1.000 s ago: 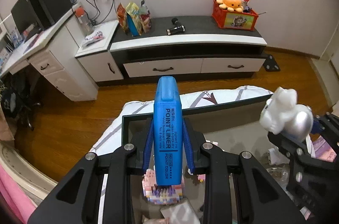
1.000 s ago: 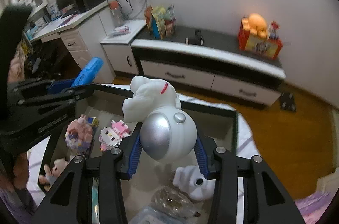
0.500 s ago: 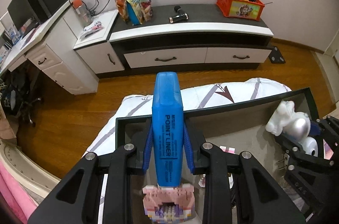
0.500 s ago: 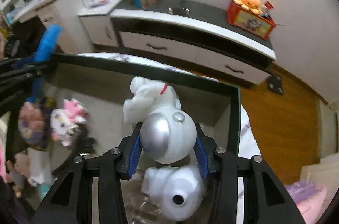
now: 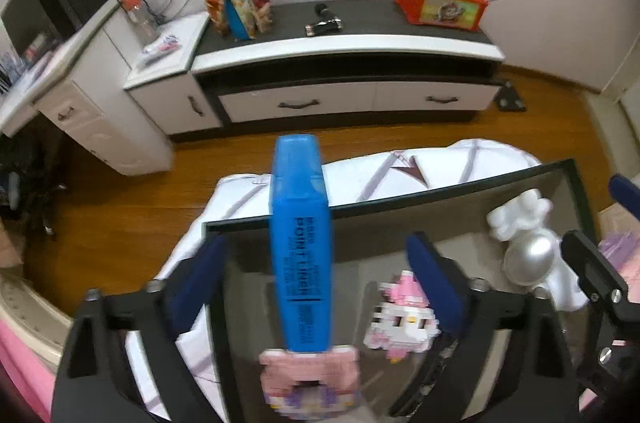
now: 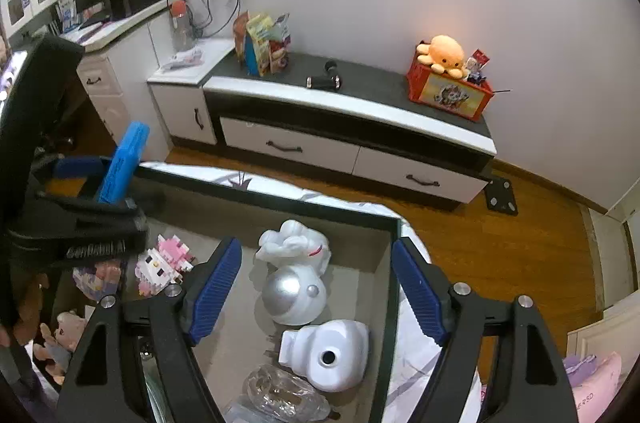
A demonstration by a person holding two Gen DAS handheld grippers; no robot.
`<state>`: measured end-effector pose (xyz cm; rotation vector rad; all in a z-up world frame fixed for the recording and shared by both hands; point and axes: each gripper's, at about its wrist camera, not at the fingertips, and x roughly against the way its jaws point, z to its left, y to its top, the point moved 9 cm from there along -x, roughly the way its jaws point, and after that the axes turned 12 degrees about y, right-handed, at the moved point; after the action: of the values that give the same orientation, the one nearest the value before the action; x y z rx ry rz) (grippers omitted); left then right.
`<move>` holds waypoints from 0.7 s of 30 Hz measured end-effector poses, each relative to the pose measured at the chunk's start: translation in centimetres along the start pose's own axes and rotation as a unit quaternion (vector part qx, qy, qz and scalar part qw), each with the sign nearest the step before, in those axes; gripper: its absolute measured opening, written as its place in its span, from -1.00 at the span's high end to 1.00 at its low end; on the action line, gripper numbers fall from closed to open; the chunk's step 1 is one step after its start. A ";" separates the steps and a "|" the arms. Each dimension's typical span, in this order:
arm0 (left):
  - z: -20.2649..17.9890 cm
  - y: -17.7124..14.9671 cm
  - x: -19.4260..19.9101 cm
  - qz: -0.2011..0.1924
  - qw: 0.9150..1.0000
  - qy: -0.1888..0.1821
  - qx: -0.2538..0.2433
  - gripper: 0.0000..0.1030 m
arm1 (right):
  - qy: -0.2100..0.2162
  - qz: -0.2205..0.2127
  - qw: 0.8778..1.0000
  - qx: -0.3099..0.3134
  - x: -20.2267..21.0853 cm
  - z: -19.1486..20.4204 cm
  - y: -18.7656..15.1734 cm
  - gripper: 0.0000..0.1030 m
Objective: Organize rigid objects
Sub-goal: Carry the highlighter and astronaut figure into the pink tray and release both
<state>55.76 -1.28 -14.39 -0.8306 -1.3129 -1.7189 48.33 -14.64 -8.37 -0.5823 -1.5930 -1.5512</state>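
We've got both tools opening w/ nothing gripped: left tool frees the blue highlighter, upright on a pink block figure in the box, so it may topple; right tool sits over the astronaut figure lying in the box.

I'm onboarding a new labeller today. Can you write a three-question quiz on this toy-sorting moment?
1. True or false: the left tongs are pressing on the blue highlighter.
2. Which toy lies between the open pads of the right tongs? A) orange octopus B) white astronaut figure C) pink block figure
3. Fill in: the astronaut lies inside the dark-rimmed ____.

Key: 1 false, the pads stand apart from it and the jaws are opening. 2 B. 3 box.
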 end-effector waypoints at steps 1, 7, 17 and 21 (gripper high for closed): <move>0.1 0.1 0.2 -0.004 1.000 0.008 0.001 -0.83 | -0.002 -0.002 1.000 0.001 0.1 0.0 0.1 -0.54; 0.4 0.3 0.7 -0.018 0.999 0.033 -0.005 -0.87 | -0.004 0.000 1.000 -0.003 -0.4 0.0 0.4 -0.54; 4.8 0.8 2.0 -0.029 0.998 0.035 0.039 -0.70 | -0.004 -0.006 1.000 -0.002 -0.3 0.0 0.7 -0.54; 7.1 0.7 1.5 -0.024 0.996 0.053 0.064 -0.71 | -0.007 -0.003 1.000 -0.002 -0.4 0.1 0.6 -0.54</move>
<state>55.91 5.17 -11.03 -0.6309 -1.3650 -1.6720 49.01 -14.40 -8.36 -0.5924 -1.6030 -1.5582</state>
